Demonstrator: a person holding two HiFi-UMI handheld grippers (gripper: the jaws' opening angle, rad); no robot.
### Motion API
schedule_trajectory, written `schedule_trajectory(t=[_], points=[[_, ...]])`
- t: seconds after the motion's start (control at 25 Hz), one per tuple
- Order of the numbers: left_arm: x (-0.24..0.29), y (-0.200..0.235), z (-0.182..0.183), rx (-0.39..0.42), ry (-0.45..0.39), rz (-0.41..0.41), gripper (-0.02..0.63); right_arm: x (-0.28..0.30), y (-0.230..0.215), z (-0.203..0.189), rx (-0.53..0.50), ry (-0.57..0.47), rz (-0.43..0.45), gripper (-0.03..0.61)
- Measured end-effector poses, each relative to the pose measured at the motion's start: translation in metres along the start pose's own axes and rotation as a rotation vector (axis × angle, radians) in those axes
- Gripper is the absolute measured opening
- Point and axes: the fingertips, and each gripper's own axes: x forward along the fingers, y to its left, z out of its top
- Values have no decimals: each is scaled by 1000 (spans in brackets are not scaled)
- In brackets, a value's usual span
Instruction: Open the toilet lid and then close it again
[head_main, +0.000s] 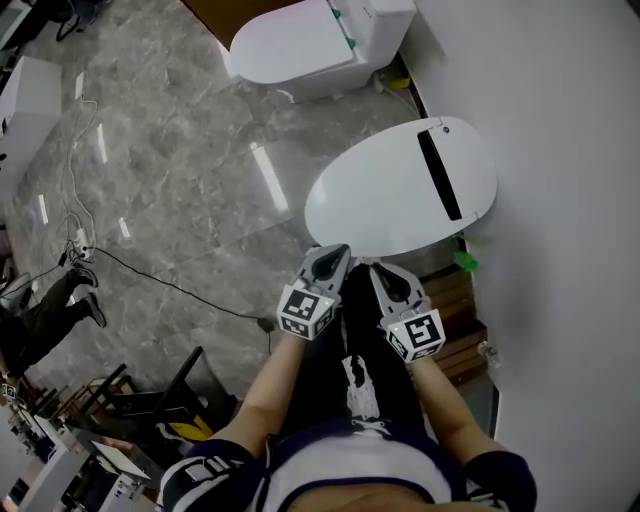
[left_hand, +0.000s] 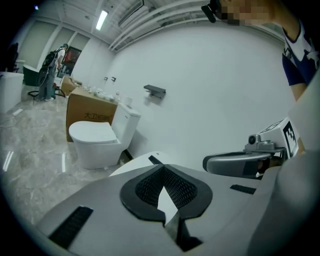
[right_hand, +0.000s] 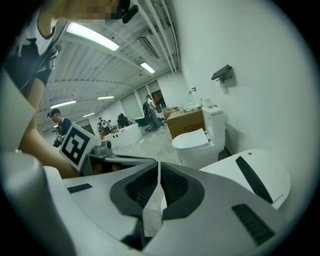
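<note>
My left gripper (head_main: 330, 260) has its jaws pressed together with nothing in them. It is near the front edge of the toilet lid (head_main: 400, 190), which lies flat and shut. My right gripper (head_main: 383, 274), just beside it, is pinched empty too. I think closed tips could slip off the smooth lid. The head view shows the whole lid. The gripper views show a wall shelf (left_hand: 154, 90) that it misses.

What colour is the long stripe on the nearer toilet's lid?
Black stripe on a white lid; the head view shows it best.
</note>
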Motion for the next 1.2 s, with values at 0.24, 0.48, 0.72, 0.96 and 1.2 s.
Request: schedule_trajectory(t=[0.24, 0.48, 0.72, 0.96, 1.2], points=[[-1, 45, -44, -130, 46, 58, 5, 31, 15, -4, 9, 13, 30, 11], [7, 79, -88, -190, 96, 105, 5, 51, 19, -23, 33, 43, 46, 11], [15, 96, -121, -238, 141, 103, 44, 66, 22, -42, 45, 73, 54, 11], [28, 125, -165, -281, 217, 138, 76, 84, 24, -49, 30, 70, 66, 11], [41, 148, -204, -305, 309, 184, 117, 89, 14, -56, 34, 76, 45, 11]])
